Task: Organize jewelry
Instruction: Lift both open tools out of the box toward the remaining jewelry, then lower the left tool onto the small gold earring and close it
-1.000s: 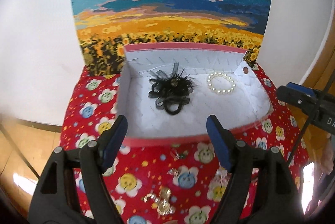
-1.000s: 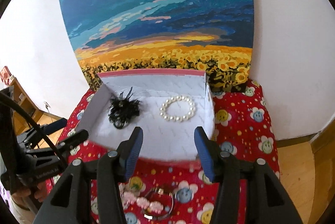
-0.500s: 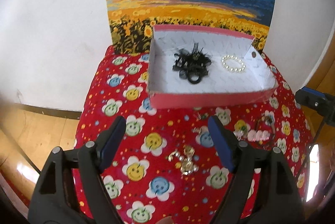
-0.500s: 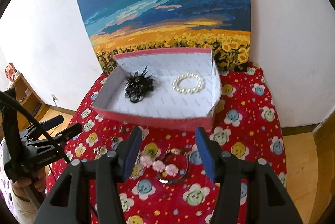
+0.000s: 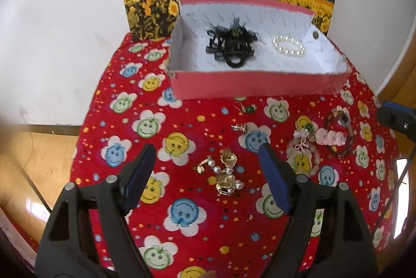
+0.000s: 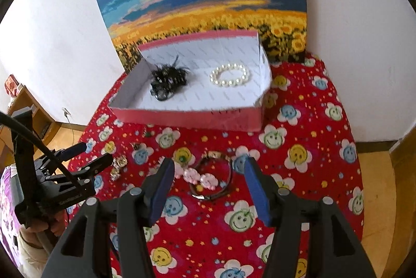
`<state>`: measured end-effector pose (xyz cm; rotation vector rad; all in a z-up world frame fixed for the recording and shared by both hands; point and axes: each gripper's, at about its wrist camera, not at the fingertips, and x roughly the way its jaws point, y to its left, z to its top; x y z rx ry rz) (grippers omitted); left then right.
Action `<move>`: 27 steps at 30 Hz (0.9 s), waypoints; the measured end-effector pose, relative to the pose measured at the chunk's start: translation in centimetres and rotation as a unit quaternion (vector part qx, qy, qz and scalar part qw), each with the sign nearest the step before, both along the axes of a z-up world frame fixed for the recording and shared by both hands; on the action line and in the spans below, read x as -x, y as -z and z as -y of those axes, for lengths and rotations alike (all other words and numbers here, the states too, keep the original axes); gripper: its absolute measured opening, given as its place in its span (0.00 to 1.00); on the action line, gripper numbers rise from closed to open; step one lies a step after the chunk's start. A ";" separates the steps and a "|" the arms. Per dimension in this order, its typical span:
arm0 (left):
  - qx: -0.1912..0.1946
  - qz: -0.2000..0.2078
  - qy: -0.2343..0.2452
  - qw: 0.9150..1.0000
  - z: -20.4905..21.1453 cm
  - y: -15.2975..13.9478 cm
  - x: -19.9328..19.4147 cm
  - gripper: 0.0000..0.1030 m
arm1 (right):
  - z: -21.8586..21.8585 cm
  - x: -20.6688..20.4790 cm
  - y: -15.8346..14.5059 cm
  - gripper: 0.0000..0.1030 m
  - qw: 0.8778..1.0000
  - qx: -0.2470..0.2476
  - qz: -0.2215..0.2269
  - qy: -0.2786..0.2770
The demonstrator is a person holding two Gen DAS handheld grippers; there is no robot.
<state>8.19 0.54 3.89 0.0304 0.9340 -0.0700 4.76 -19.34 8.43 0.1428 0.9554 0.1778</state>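
Hovering open-jawed: left tongs [image 5: 206,163] above gold brooch [image 5: 225,175]

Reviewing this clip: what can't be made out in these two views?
- Small trinkets by the pink box: too small to identify, left view.
- Gold brooch: partly behind the left gripper, right view.
- Table under the cloth: covered, both views.

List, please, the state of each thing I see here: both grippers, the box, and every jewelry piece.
Left gripper: open, empty.
Right gripper: open, empty.
Pink box: open, no lid.
Black hair tie: inside the box.
Pearl bracelet: inside the box.
Gold brooch: on the cloth.
Pink flower bracelet: on the cloth.
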 end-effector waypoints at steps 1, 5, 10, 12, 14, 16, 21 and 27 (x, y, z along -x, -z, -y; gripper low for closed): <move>0.003 -0.003 0.000 1.000 0.1 0.3 -0.1 0.72 | 0.1 0.0 0.2 0.57 1.000 0.000 -0.002 0.000; 0.001 -0.014 0.003 1.000 0.9 1.4 -0.6 0.71 | 0.6 -0.3 1.0 0.57 1.000 -0.002 -0.012 0.001; -0.007 -0.017 0.020 1.000 2.1 2.3 -1.3 0.66 | 1.1 -0.7 2.0 0.57 1.000 -0.003 -0.021 -0.001; -0.014 -0.012 0.031 0.999 2.8 2.5 -1.5 0.64 | 1.3 -0.9 2.3 0.57 1.000 -0.004 -0.023 -0.001; -0.019 -0.010 0.039 0.999 3.3 2.8 -1.9 0.59 | 1.6 -1.2 2.7 0.57 1.000 -0.008 -0.026 0.002; -0.020 -0.008 0.043 0.999 3.7 3.1 -2.3 0.48 | 1.9 -1.5 3.2 0.57 0.999 -0.015 -0.031 0.004; -0.013 -0.001 0.035 0.999 4.0 3.3 -3.1 0.32 | 2.1 -1.9 3.8 0.57 0.999 -0.020 -0.036 0.004; -0.010 0.006 0.036 0.999 4.2 3.3 -3.3 0.09 | 2.3 -2.0 4.0 0.57 0.999 -0.026 -0.037 0.007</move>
